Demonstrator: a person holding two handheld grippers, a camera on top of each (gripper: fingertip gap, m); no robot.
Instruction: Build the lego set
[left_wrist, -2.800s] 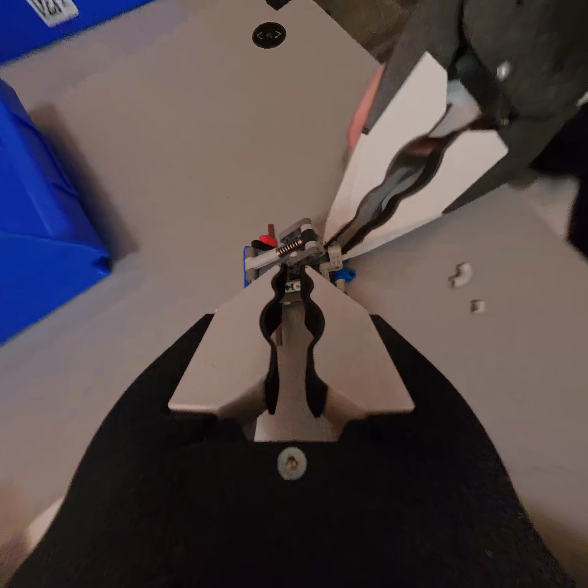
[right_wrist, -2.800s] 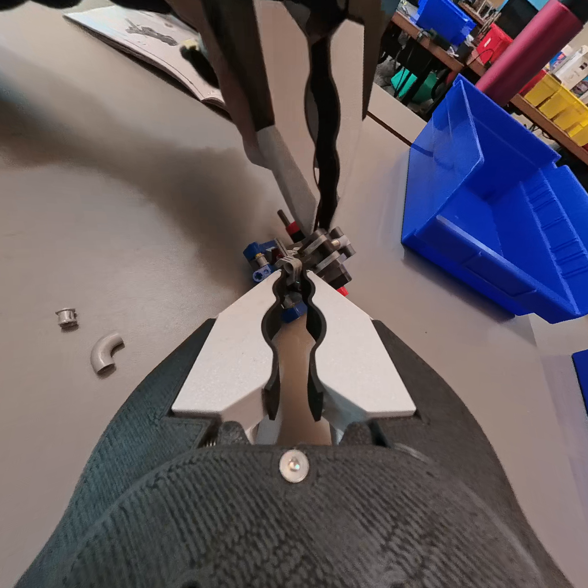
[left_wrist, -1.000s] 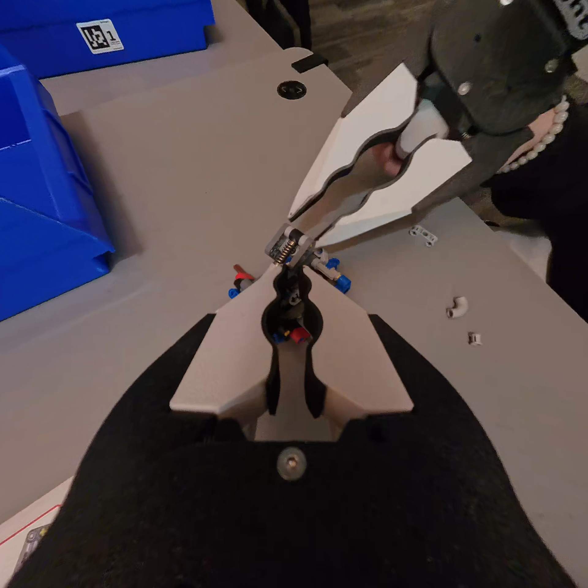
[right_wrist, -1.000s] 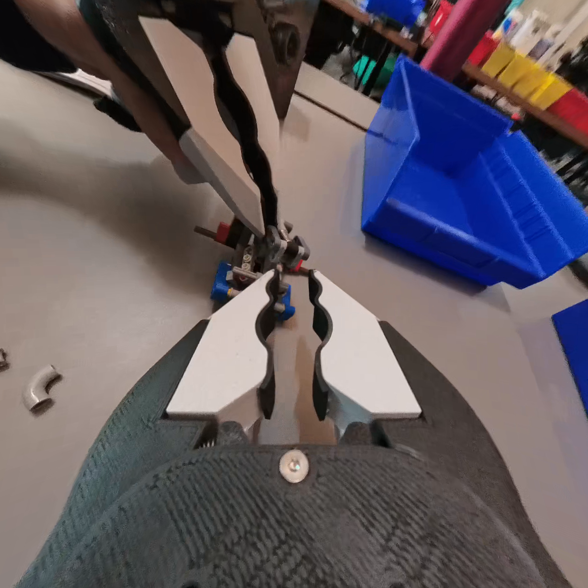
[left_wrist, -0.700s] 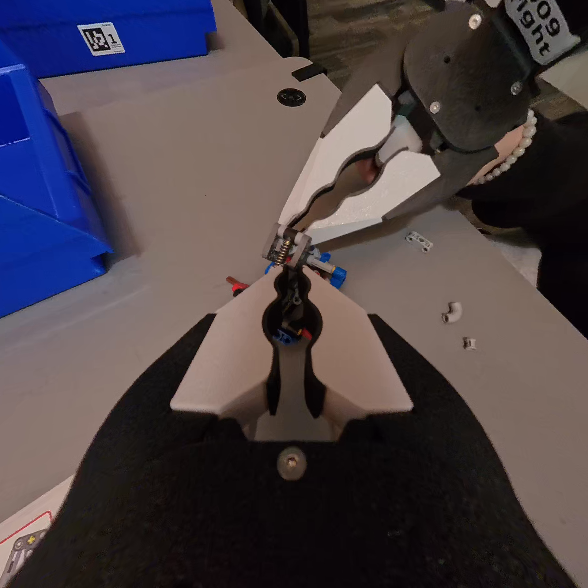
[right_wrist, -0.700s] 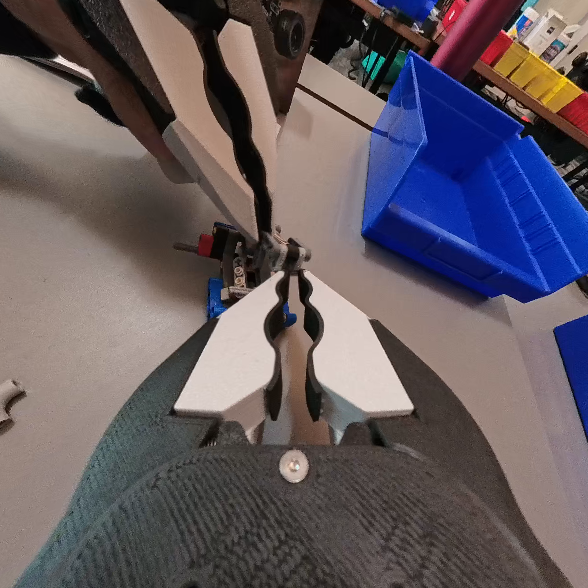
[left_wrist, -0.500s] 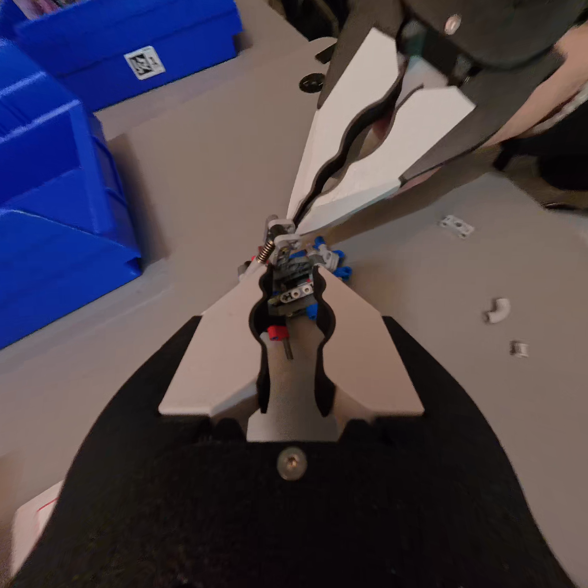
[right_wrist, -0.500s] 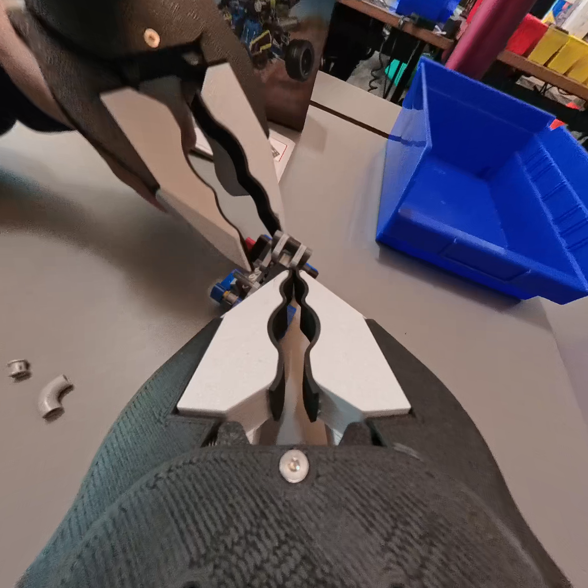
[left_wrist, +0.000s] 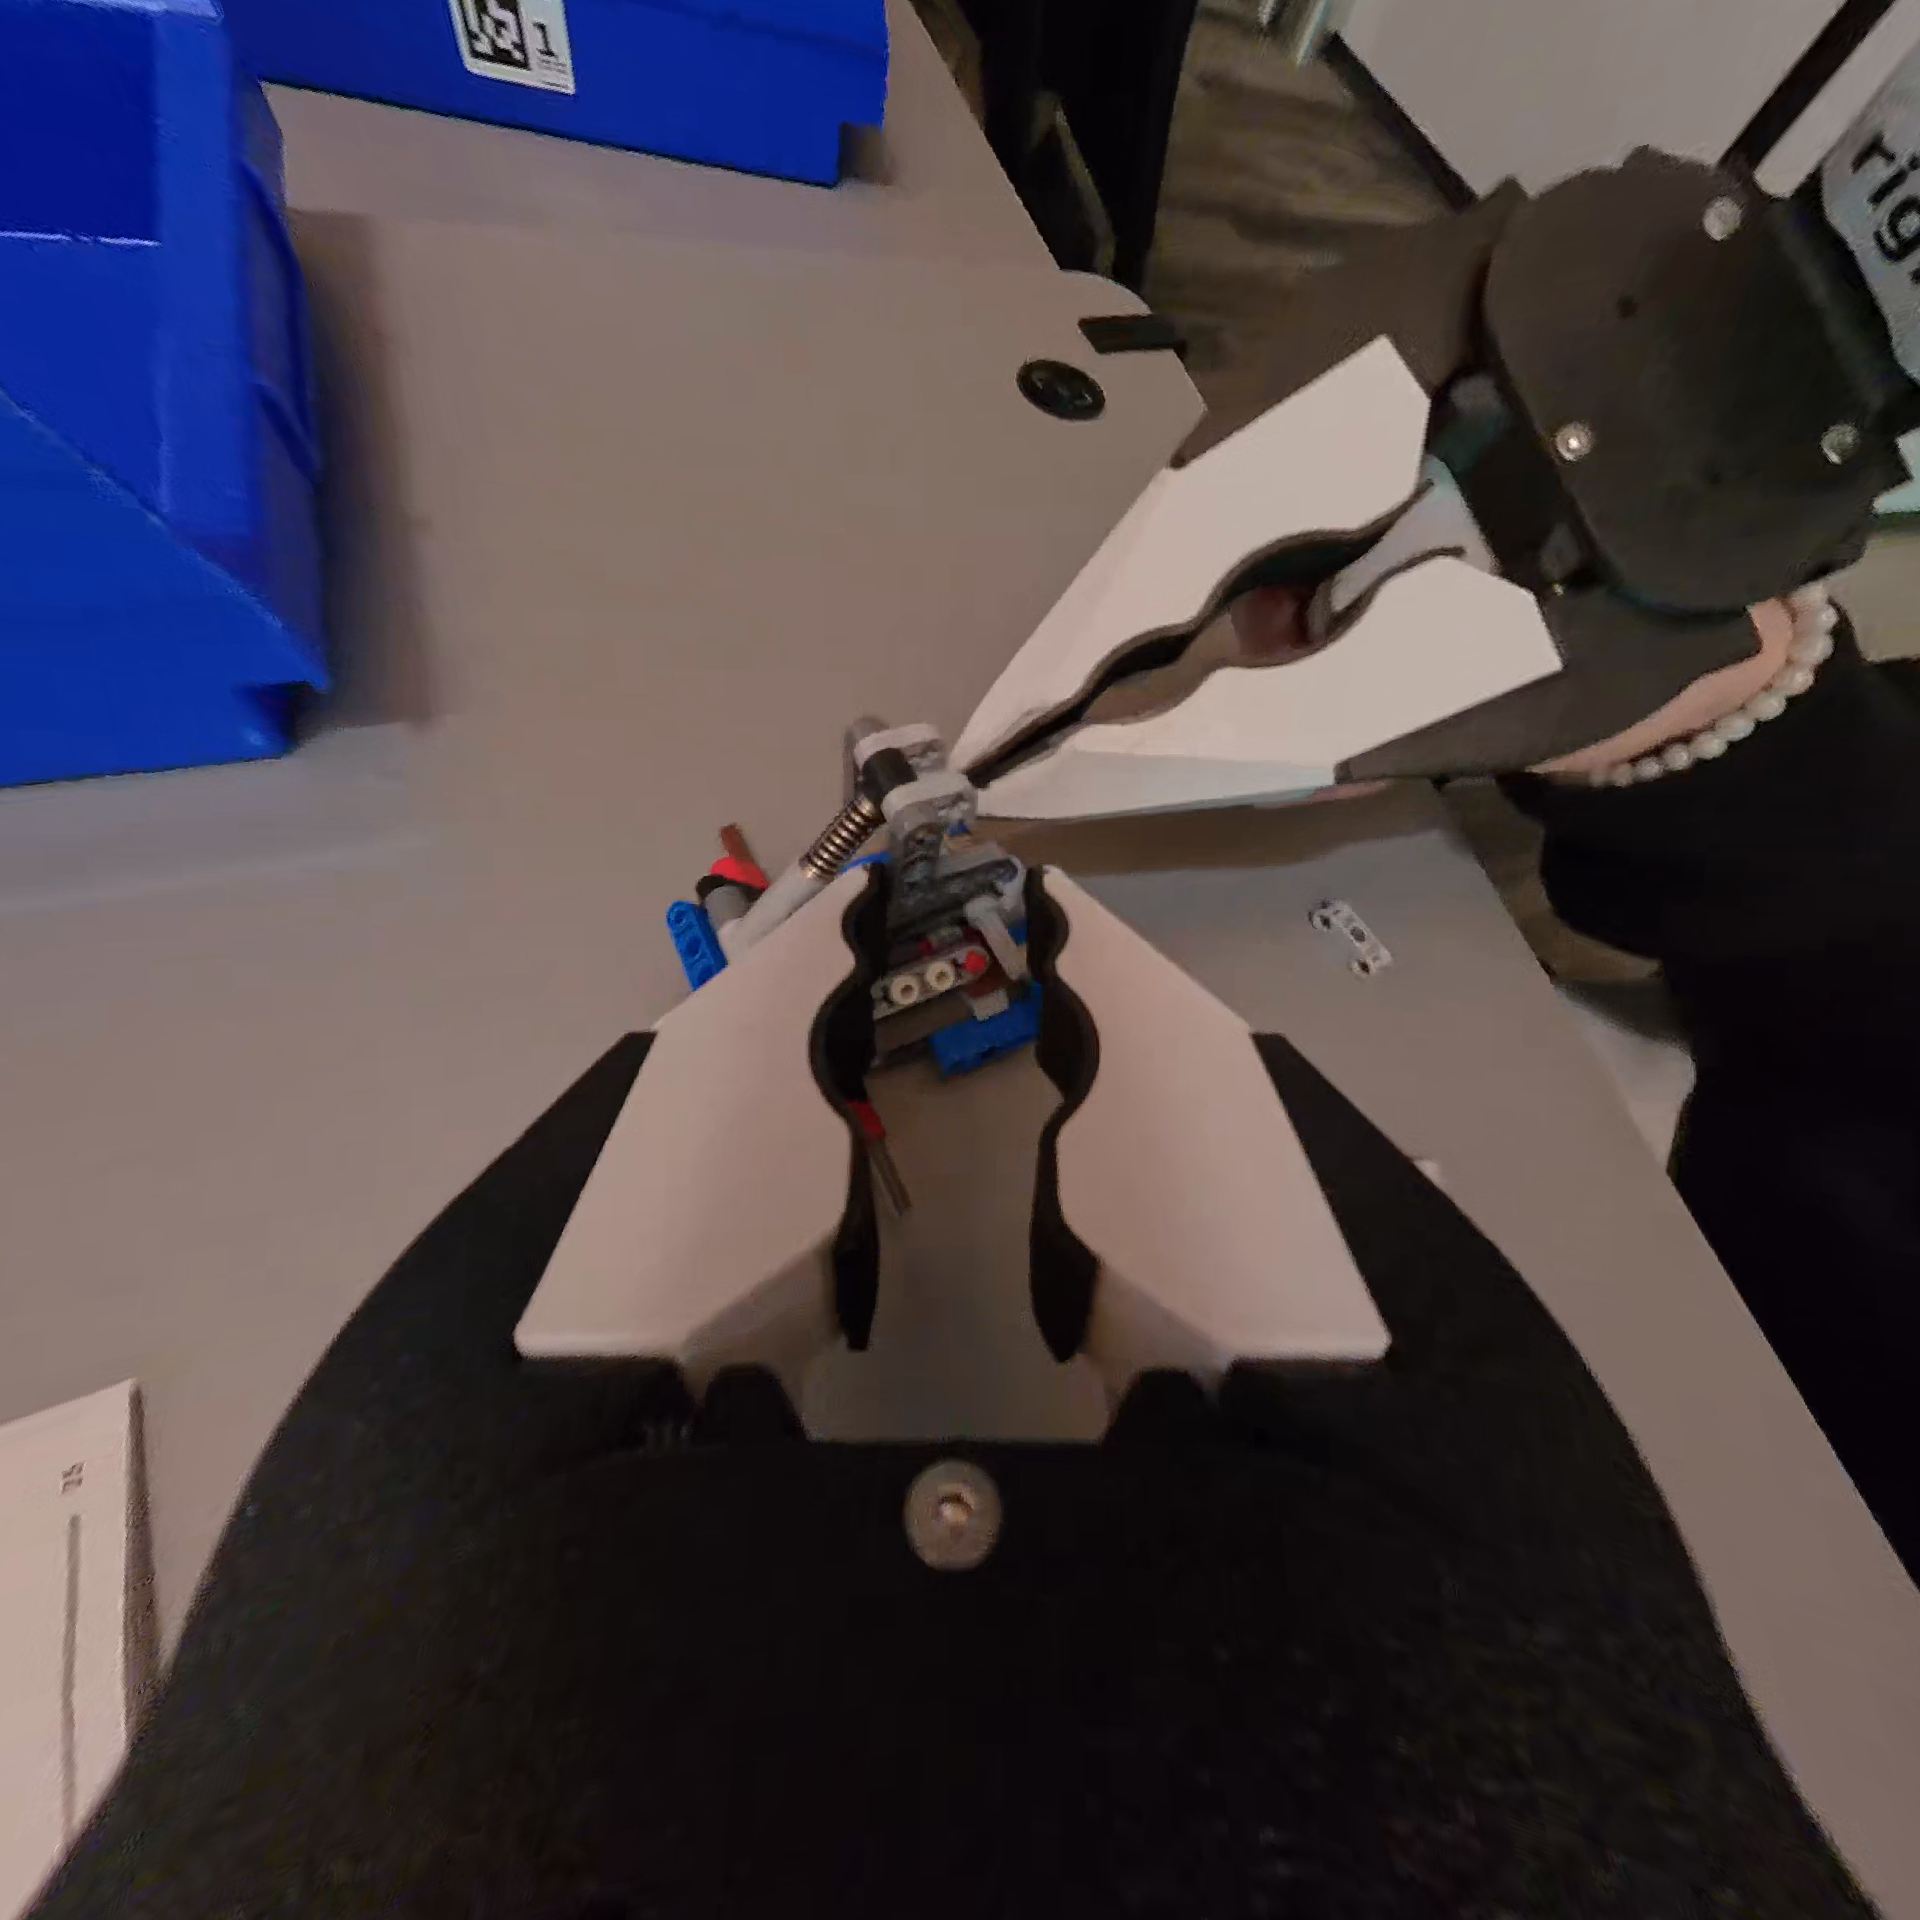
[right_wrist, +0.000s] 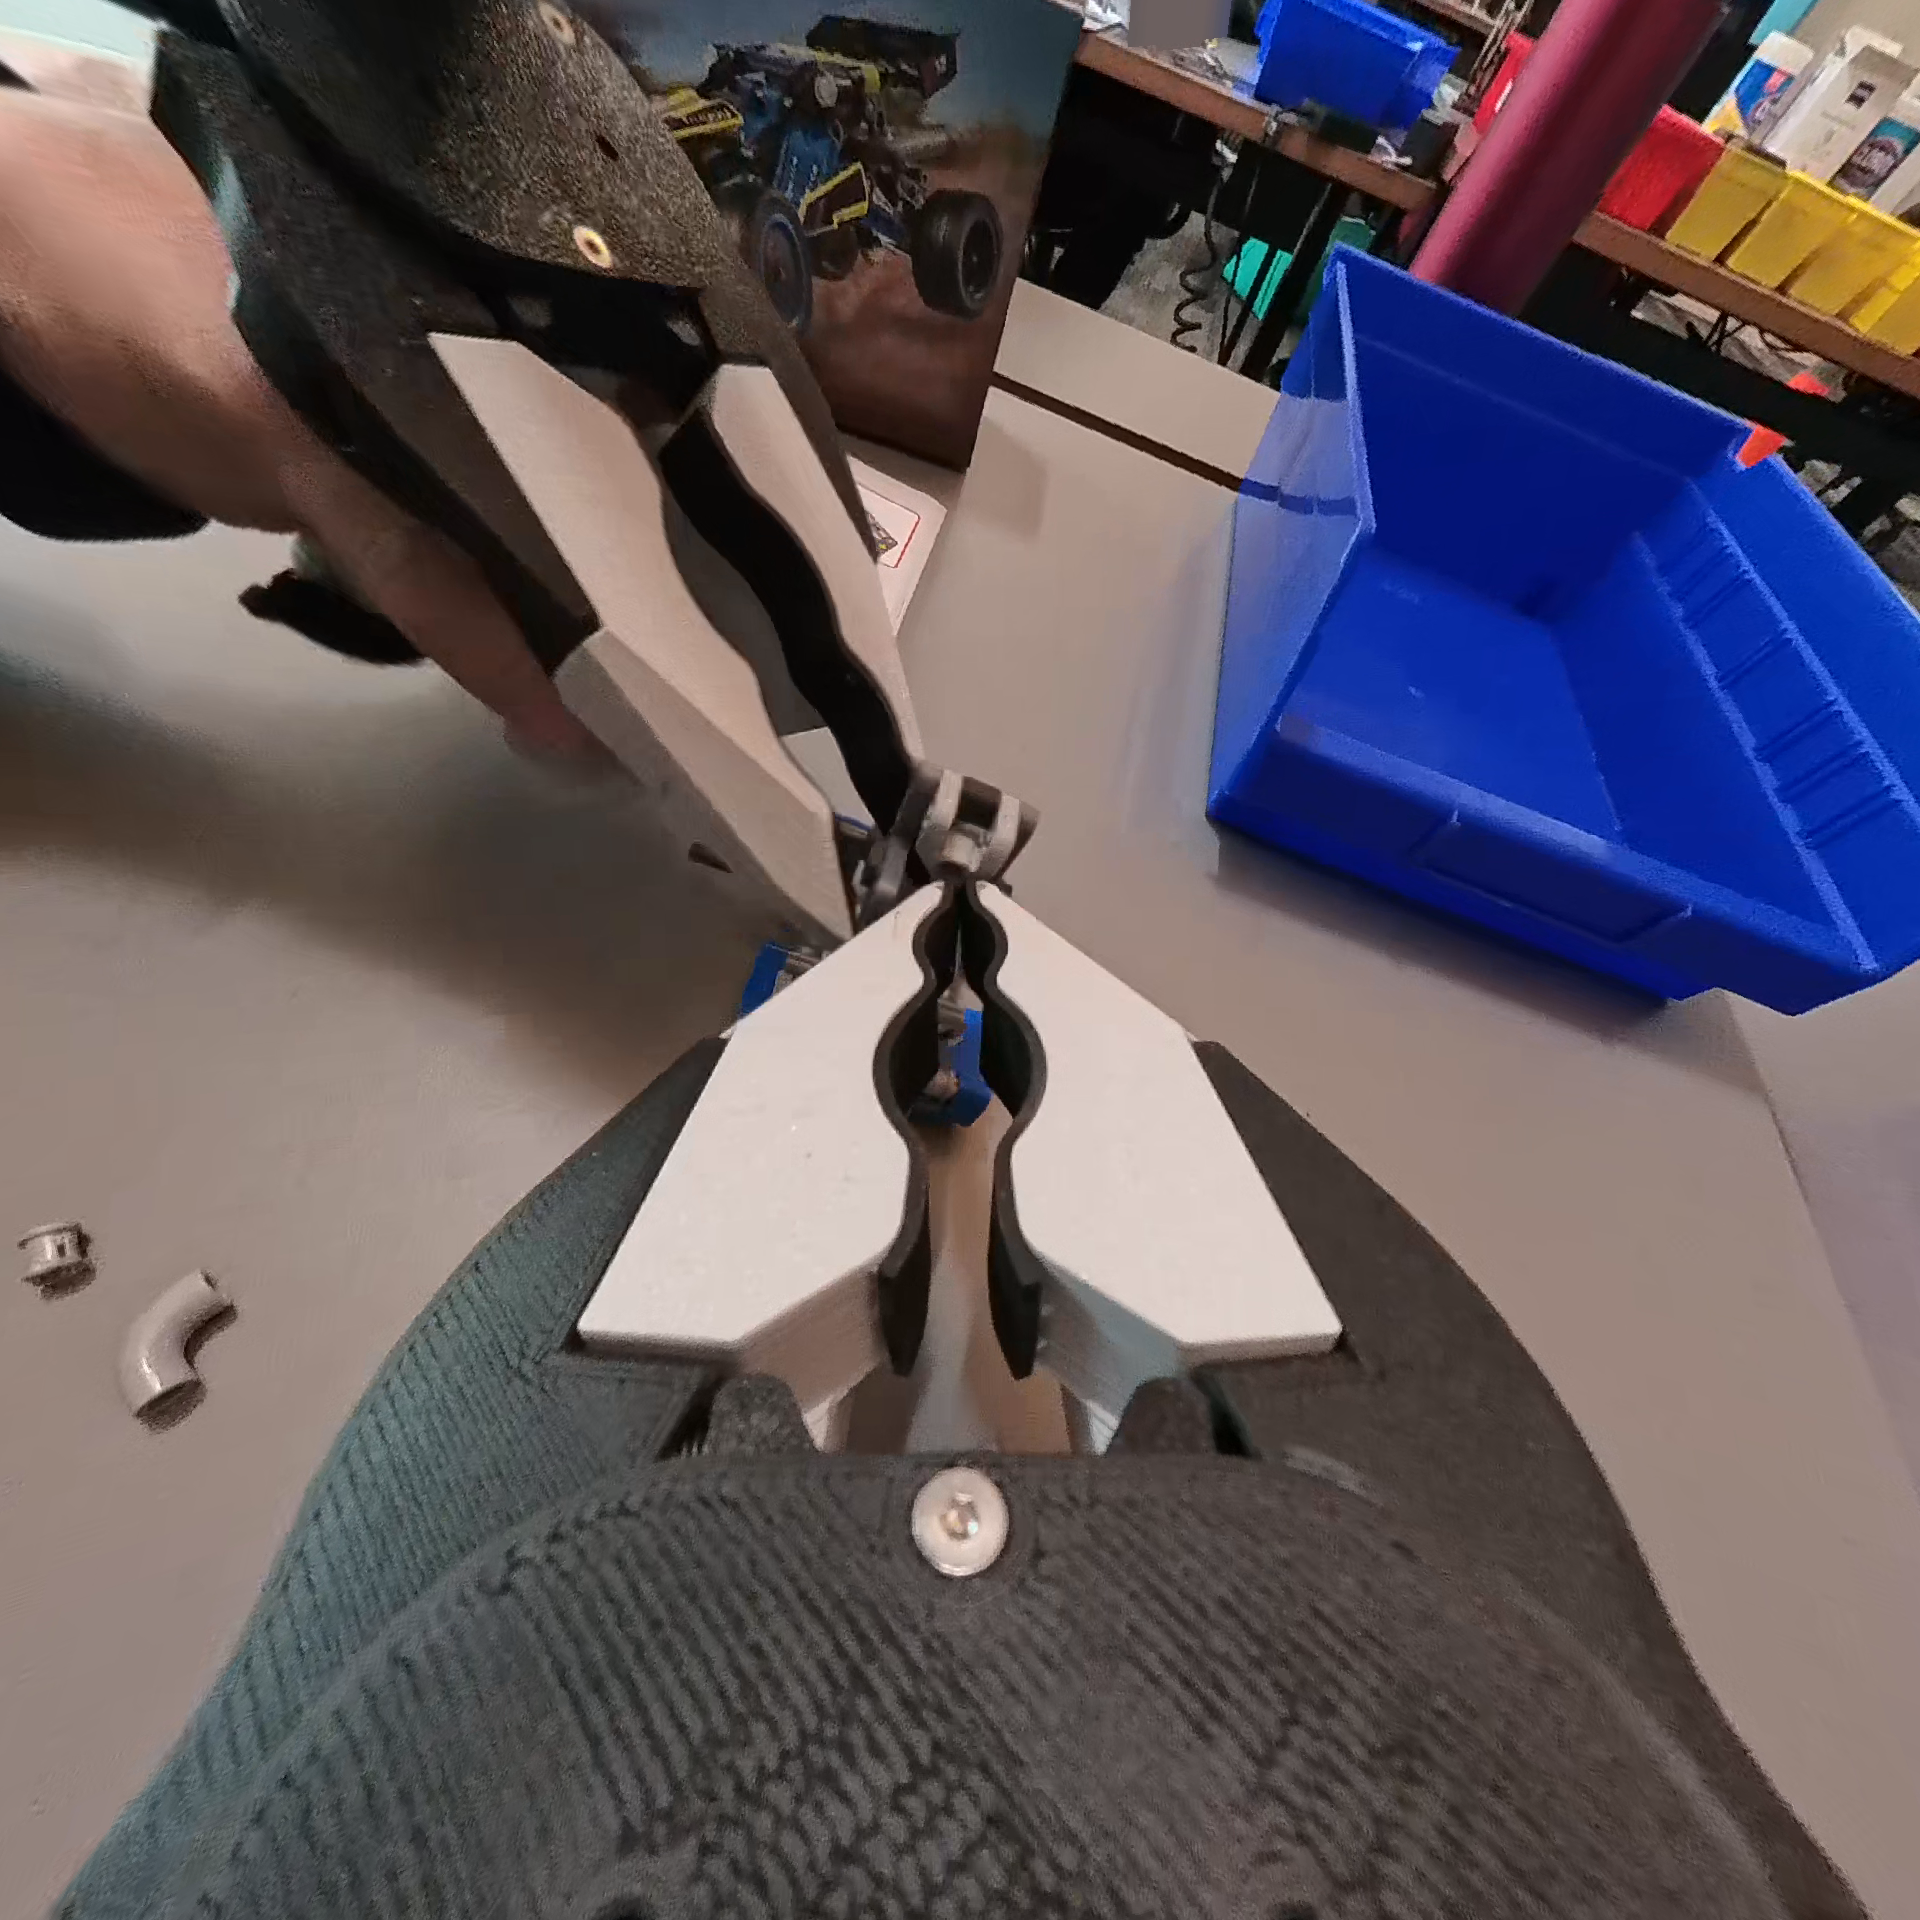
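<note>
Lowest in the left wrist view, the left gripper (left_wrist: 954, 894) stands part open with a small toy-brick assembly (left_wrist: 940, 971) of grey, blue and red pieces between its black pads; the pads flank the assembly closely on both sides and appear to bear on it, so it seems clamped around the body. The assembly sits at the middle of that frame on the grey table (left_wrist: 623, 582), and from its upper end a grey shaft with a metal coil spring (left_wrist: 844, 831) slants up and to the right to a pale grey connector (left_wrist: 914, 774) (the long axis runs lower left to upper right). Right at that connector, the right gripper (left_wrist: 971, 767) comes in from the upper right of the frame with its jaws drawn together, their tips pinched on a thin part at the connector's edge. In the right wrist view the same meeting shows at frame centre: the right gripper's tips are closed just below the grey connector (right_wrist: 966, 826), with the left gripper descending from the upper left. Both grippers are thus at the assembly, left on its body, right on its upper end. Farther off lie a grey elbow piece (right_wrist: 166, 1345) and small bush (right_wrist: 54, 1252) at lower left, a blue bin (right_wrist: 1558, 727) at right, and a picture box (right_wrist: 862, 208) at the top.
</note>
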